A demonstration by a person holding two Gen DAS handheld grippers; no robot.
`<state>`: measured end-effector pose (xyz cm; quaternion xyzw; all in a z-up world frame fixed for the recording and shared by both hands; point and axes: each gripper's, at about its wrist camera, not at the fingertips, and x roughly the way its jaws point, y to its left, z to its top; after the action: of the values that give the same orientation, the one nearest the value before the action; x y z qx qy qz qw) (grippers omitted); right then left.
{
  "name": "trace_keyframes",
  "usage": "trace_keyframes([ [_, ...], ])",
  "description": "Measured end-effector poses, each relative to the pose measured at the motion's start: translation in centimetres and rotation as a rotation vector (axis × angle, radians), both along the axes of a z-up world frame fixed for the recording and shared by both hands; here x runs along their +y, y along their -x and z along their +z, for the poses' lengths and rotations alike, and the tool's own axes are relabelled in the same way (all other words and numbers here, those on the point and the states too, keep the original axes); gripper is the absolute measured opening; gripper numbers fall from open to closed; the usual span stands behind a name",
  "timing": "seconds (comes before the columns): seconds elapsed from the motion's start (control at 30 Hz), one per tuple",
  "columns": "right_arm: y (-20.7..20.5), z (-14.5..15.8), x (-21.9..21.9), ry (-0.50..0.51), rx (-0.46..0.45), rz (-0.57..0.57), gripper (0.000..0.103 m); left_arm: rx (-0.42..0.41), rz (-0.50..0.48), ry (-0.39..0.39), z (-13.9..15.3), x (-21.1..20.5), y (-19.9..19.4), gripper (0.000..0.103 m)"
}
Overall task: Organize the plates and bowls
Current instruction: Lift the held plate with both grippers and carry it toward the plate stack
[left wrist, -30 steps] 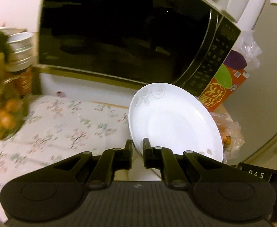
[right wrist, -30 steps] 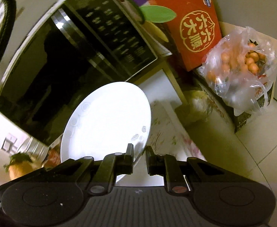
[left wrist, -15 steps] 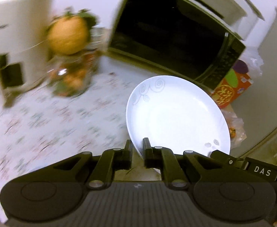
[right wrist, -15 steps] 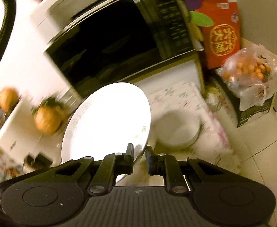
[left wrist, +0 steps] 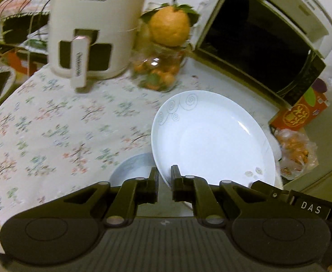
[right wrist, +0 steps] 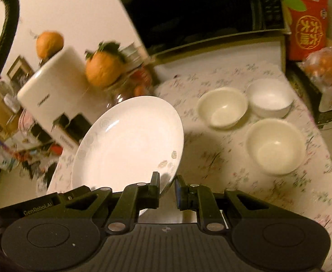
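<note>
The left gripper [left wrist: 164, 182] pinches the near rim of a white plate [left wrist: 211, 138] at the lower centre of the left wrist view; the plate is lifted and tilted, filling the middle right of the frame above a flower-patterned worktop [left wrist: 52, 124]. The right gripper [right wrist: 167, 189] pinches the rim of the same white plate, which sits centre left in the right wrist view, raised and slanted. A second plate [left wrist: 132, 166] lies on the worktop just left of the left gripper's fingers, partly hidden by them. Three white bowls lie on the right of the right wrist view: one in the middle [right wrist: 222, 106], one in the upper right [right wrist: 270, 97], one nearer [right wrist: 275, 146], close together on the cloth. At the upper left of the left wrist view a white appliance [left wrist: 95, 27] stands; beside it a glass jar of small oranges [left wrist: 159, 70] bears a large orange [left wrist: 169, 26]. A microwave [left wrist: 261, 43] fills the upper right.
</note>
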<state>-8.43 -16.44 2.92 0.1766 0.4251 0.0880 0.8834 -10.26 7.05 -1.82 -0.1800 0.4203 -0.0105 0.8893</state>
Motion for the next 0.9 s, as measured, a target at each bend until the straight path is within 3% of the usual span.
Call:
trace_keyframes([
  [0.43, 2.2, -4.1, 3.6, 0.04, 0.14, 0.088, 0.014, 0.093, -0.005, -0.05, -3.1, 1.6, 2.2, 0.009],
  [0.9, 2.3, -5.5, 4.2, 0.071, 0.181, 0.113, 0.014, 0.133, -0.011, -0.087, -4.0, 1.5, 2.5, 0.009],
])
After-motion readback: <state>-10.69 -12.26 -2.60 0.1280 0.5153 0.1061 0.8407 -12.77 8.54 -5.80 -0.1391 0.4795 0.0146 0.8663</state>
